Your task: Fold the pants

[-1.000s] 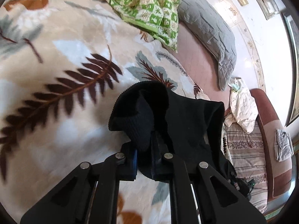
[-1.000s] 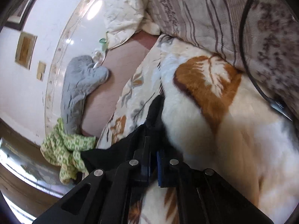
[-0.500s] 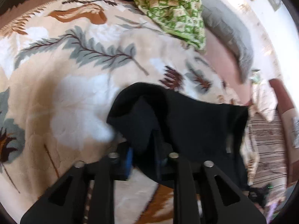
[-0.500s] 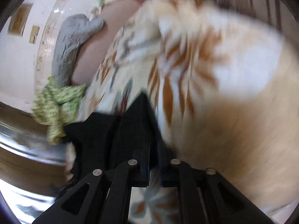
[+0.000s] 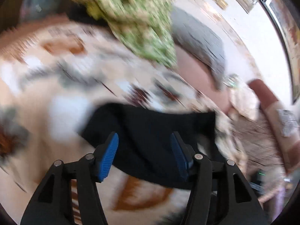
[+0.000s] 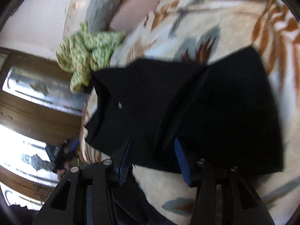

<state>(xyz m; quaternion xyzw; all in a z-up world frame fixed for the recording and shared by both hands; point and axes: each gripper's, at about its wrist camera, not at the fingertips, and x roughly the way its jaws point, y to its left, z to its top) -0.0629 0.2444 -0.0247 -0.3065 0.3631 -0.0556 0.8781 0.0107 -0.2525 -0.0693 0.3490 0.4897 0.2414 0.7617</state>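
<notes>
The black pants point(image 5: 153, 138) lie folded in a flat dark slab on the leaf-patterned blanket point(image 5: 61, 101). In the right wrist view the pants point(image 6: 206, 112) spread wide, with a fold ridge running down the middle. My left gripper point(image 5: 144, 153) is open, its blue pads apart just above the near edge of the pants, holding nothing. My right gripper point(image 6: 152, 159) is open too, jaws apart over the near edge of the pants, empty. Both views are blurred by motion.
A green patterned cloth point(image 5: 135, 20) is bunched at the far edge of the blanket, next to a grey pillow point(image 5: 202, 43); both also show in the right wrist view point(image 6: 88, 52). A striped cover and brown armrest point(image 5: 266, 97) lie to the right. A wooden door point(image 6: 37, 97) is at left.
Both grippers were shut on the pants; now both have opened and let go. The pants have dropped flat onto the blanket. Both cameras have pulled back a little.
</notes>
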